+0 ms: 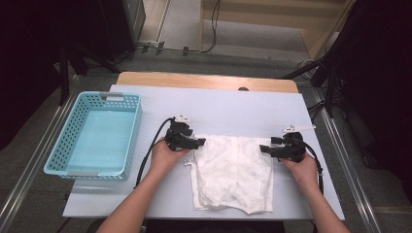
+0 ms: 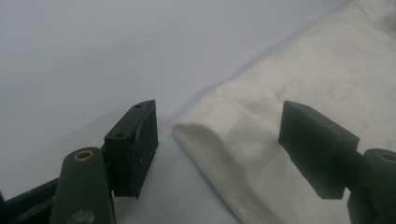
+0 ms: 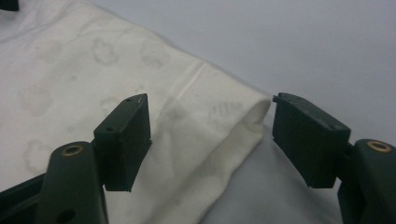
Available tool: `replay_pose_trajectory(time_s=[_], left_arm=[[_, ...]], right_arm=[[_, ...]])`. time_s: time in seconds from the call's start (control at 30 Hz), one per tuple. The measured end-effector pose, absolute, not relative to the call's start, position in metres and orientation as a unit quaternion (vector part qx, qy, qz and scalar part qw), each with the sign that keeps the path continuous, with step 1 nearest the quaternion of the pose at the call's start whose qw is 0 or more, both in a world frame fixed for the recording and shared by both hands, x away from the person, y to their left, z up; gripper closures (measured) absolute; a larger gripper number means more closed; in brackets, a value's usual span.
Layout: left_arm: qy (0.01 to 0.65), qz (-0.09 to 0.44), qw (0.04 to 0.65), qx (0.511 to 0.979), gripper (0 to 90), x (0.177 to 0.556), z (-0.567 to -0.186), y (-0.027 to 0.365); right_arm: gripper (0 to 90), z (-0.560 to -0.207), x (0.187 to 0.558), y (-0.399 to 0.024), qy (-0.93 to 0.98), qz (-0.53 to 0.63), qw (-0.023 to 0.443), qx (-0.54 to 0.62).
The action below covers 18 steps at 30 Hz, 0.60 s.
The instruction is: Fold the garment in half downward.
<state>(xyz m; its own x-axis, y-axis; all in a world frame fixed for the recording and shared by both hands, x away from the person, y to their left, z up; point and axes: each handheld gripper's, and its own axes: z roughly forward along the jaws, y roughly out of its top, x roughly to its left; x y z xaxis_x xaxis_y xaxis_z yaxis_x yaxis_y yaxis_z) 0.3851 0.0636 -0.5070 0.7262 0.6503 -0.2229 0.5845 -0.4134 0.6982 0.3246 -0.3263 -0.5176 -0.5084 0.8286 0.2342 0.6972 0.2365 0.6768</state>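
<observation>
A folded white cloth (image 1: pixel 233 172) lies flat on the pale desk (image 1: pixel 223 109), between the two hand-held grippers. The left hand-held gripper (image 1: pixel 197 142) sits at the cloth's upper left corner, its jaws standing apart; in the left gripper view that folded corner (image 2: pixel 196 130) lies in the gap between the jaws, one of them over the bare desk and the other over the cloth, neither pad pressing on the fabric. The right hand-held gripper (image 1: pixel 265 148) is at the opposite upper corner — its jaws likewise open, with the rolled edge of the cloth (image 3: pixel 247 116) between them and nothing clamped. Well off beyond the left hand-held gripper, away from the cloth, stands a light blue basket (image 1: pixel 133 124) on the desk's edge.
</observation>
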Motion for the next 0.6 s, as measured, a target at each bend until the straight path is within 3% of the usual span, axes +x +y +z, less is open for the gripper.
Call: replay_pose_trajectory(time_s=[0.17,0.33,0.5,0.6], left_arm=[[0.356,0.052,0.396,0.844,37.5,0.383,-0.509,0.059],[0.359,0.051,0.396,0.843,44.6,0.381,-0.509,0.057],[0.361,0.048,0.392,0.845,67.9,0.381,-0.509,0.053],[0.357,0.039,0.383,0.851,82.6,0.382,-0.509,0.051]], right_arm=[[34.0,-0.520,0.333,-0.322,0.783,0.374,0.097,0.488],[55.5,-0.522,0.335,-0.318,0.781,0.374,0.114,0.487],[77.8,-0.521,0.336,-0.316,0.778,0.369,0.108,0.497],[82.9,-0.519,0.337,-0.315,0.778,0.365,0.093,0.503]])
